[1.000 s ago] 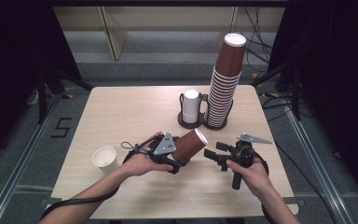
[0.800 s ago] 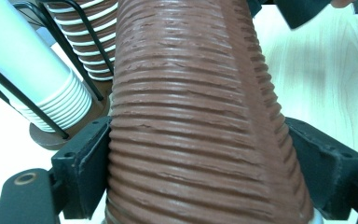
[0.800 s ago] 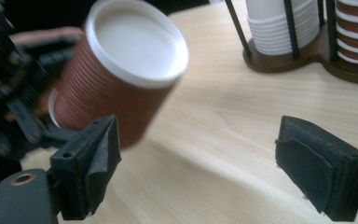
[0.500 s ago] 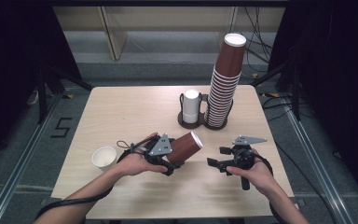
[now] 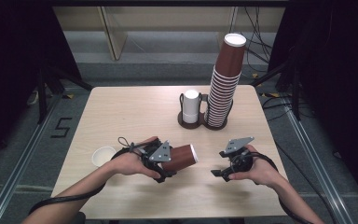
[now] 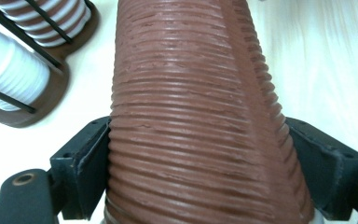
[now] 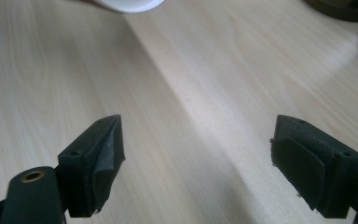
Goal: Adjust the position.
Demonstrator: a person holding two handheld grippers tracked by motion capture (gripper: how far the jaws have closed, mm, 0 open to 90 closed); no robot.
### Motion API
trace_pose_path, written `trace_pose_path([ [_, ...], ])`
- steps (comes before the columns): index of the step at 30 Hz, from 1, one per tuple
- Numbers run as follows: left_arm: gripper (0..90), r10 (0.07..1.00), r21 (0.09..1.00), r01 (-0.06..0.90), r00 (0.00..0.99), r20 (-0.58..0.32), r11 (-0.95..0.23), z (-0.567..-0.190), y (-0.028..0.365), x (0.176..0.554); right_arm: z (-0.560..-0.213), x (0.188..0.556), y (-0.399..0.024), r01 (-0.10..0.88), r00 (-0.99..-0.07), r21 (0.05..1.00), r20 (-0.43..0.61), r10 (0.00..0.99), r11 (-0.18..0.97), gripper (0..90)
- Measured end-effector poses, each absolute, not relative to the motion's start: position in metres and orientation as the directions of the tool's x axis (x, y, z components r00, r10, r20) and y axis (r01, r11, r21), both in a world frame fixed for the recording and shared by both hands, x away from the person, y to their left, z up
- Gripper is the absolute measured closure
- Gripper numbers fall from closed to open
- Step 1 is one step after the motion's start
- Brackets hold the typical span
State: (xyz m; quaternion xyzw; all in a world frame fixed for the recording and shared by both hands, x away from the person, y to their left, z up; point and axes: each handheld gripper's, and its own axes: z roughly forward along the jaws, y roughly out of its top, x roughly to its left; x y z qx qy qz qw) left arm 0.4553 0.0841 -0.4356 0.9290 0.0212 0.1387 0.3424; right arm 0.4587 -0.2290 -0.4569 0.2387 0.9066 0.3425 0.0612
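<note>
The wooden table [image 5: 121,112] is one, and it is the largest thing. Its left half and the strip along the near edge are bare, so there is open room there for moving. At the far right part stands one dark holder [image 5: 200,122] with two places. In one place rises one tall stack of brown ribbed cups [image 5: 224,88], too many to count exactly; in the other place is one short stack of white cups [image 5: 191,105].

Two grippers are over the near part of the table. The left gripper [image 5: 161,161] grasps one brown ribbed cup [image 5: 181,157]; in the left gripper view both jaws press on its sides. The cup lies on its side in the air, with the mouth toward the right gripper [image 5: 223,171], near it but apart. The right gripper holds nothing; its jaws have just been closing, yet they stand apart with only table between them.

One small white cup [image 5: 103,155] stands upright near the left edge, just beside the left forearm.
</note>
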Motion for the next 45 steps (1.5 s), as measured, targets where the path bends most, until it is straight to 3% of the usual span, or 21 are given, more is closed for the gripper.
trace_pose_path([
  [4, 14.8, 0.105, 0.61, -0.061, 0.967, 0.232, -0.79, -0.435, 0.081, 0.456, -0.456, 0.461, -0.223, 0.285, -0.933, 0.598, -0.005, 0.359, 0.749, 18.6],
  [8, 14.8, 0.087, 0.584, -0.045, 0.977, 0.197, -0.811, -0.435, 0.078, 0.456, -0.454, 0.458, -0.216, 0.258, -0.945, 0.54, -0.029, 0.324, 0.801, 19.4],
  [11, 14.7, 0.04, 0.539, -0.069, 0.981, 0.188, -0.84, -0.433, 0.077, 0.457, -0.452, 0.459, -0.21, 0.167, -0.968, 0.506, -0.079, 0.238, 0.846, 19.5],
  [12, 14.8, 0.029, 0.529, -0.073, 0.983, 0.183, -0.845, -0.432, 0.076, 0.457, -0.451, 0.456, -0.208, 0.195, -0.966, 0.486, -0.053, 0.252, 0.852, 19.5],
  [13, 14.7, 0.027, 0.529, -0.074, 0.983, 0.18, -0.846, -0.432, 0.075, 0.457, -0.451, 0.458, -0.204, 0.148, -0.975, 0.481, -0.073, 0.208, 0.864, 19.5],
  [18, 14.6, -0.003, 0.509, -0.09, 0.986, 0.169, -0.856, -0.43, 0.073, 0.457, -0.449, 0.456, -0.195, 0.135, -0.981, 0.446, -0.065, 0.183, 0.885, 19.5],
  [20, 14.6, -0.015, 0.493, -0.097, 0.986, 0.166, -0.865, -0.43, 0.072, 0.457, -0.449, 0.458, -0.191, 0.079, -0.988, 0.444, -0.087, 0.131, 0.893, 19.6],
  [23, 14.6, -0.033, 0.484, -0.107, 0.987, 0.158, -0.869, -0.431, 0.069, 0.457, -0.448, 0.455, -0.185, 0.107, -0.987, 0.442, -0.06, 0.149, 0.891, 19.6],
  [29, 14.6, -0.057, 0.474, -0.121, 0.988, 0.146, -0.872, -0.434, 0.062, 0.457, -0.443, 0.457, -0.17, 0.035, -0.993, 0.468, -0.086, 0.084, 0.883, 19.7],
  [30, 14.6, -0.058, 0.473, -0.121, 0.988, 0.145, -0.873, -0.434, 0.061, 0.457, -0.443, 0.454, -0.168, 0.071, -0.992, 0.472, -0.059, 0.112, 0.878, 19.6],
  [32, 14.7, -0.065, 0.472, -0.126, 0.987, 0.144, -0.872, -0.435, 0.06, 0.457, -0.441, 0.457, -0.163, 0.017, -0.994, 0.481, -0.088, 0.067, 0.877, 19.6],
  [45, 14.7, -0.076, 0.478, -0.135, 0.987, 0.141, -0.868, -0.436, 0.051, 0.456, -0.439, 0.457, -0.141, 0.007, -0.995, 0.492, -0.08, 0.054, 0.87, 19.6],
])
